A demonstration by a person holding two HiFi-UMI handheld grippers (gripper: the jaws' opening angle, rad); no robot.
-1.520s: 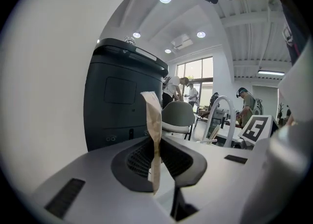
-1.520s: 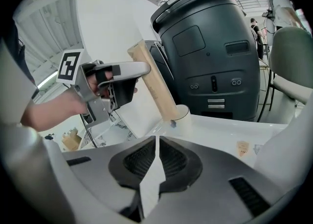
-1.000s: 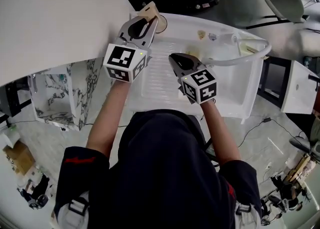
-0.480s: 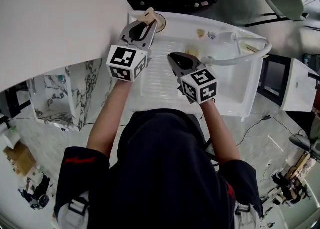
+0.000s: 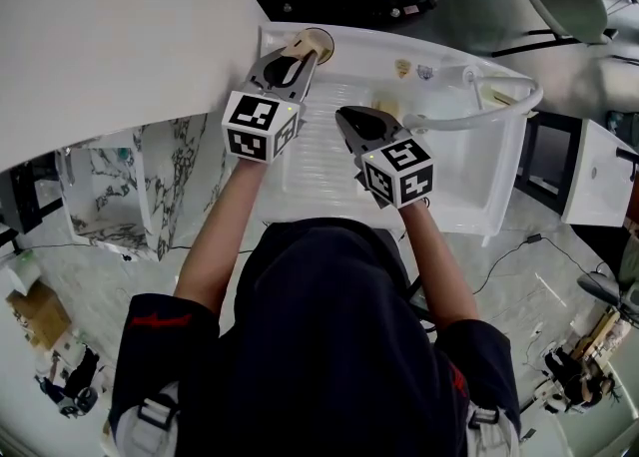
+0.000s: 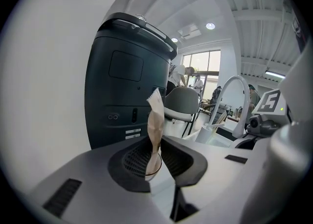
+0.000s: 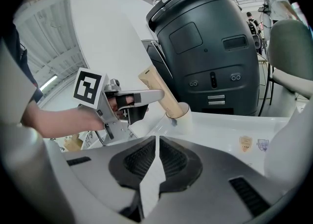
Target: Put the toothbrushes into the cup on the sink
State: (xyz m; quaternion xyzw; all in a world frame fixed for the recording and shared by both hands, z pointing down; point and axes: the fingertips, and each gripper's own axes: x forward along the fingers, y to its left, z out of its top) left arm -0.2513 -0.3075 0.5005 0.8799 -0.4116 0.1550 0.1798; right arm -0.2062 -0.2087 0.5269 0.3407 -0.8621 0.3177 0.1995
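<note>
A toothbrush in a tan paper wrapper (image 5: 300, 44) is held between the jaws of my left gripper (image 5: 299, 52) at the sink's back left corner. Its lower end dips into the pale cup (image 5: 319, 42). In the right gripper view the wrapped toothbrush (image 7: 161, 94) slants down into the cup (image 7: 185, 116), with the left gripper (image 7: 157, 94) on it. In the left gripper view the wrapper (image 6: 156, 120) stands upright between the pads; the jaws are opening. My right gripper (image 5: 349, 118) hovers over the basin, shut and empty.
The white sink (image 5: 469, 181) has a curved white faucet (image 5: 484, 116) at the right. A large dark machine (image 7: 205, 47) stands behind the sink. A white wall panel (image 5: 100, 46) rises close on the left. A second white holder (image 6: 208, 132) sits near the faucet.
My left gripper has shifted a little forward and right, bringing the toothbrush over and into the cup. The right gripper has stayed in place.
</note>
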